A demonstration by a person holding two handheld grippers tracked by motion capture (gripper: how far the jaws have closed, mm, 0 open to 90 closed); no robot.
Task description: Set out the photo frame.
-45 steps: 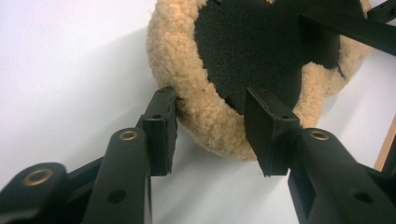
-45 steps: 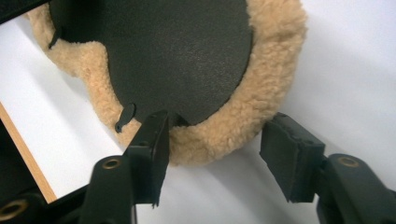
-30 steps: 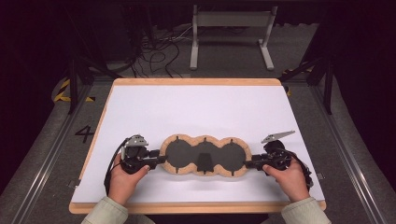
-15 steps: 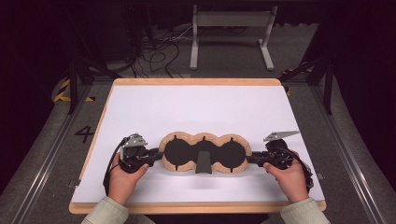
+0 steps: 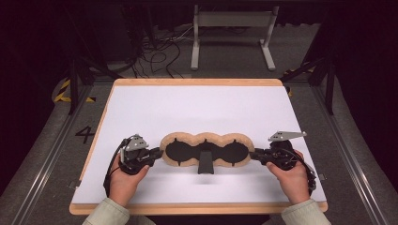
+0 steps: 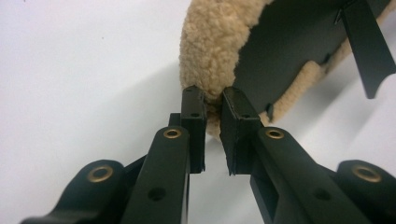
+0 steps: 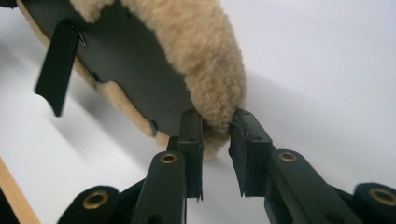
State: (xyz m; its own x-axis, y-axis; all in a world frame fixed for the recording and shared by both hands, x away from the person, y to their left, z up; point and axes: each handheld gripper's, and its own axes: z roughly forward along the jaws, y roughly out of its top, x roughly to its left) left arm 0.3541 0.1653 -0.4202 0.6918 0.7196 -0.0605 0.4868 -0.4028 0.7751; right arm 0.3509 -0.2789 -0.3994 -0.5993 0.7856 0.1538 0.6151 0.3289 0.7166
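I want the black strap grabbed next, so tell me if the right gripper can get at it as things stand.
Probably not yet: the right gripper is shut on the fleece pad at its end, and the strap hangs at the pad's middle. The path along the table looks free once it lets go.

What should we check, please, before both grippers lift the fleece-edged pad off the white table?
1. Left gripper on the fleece-edged pad: its jaws have just been closing and now pinch the fleece rim at the pad's left end. Ok.
2. Right gripper on the pad: its jaws have just been closing too and now pinch the rim at the right end. Ok.
3. Depth of both grips: only the fleece edge is caught, at the jaw tips. Cannot tell whether it will hold.
4. Black strap at the pad's middle: it hangs loose and unheld. Not ok if it must stay put.
5. White table around the pad: nothing else lies on it. Ok.
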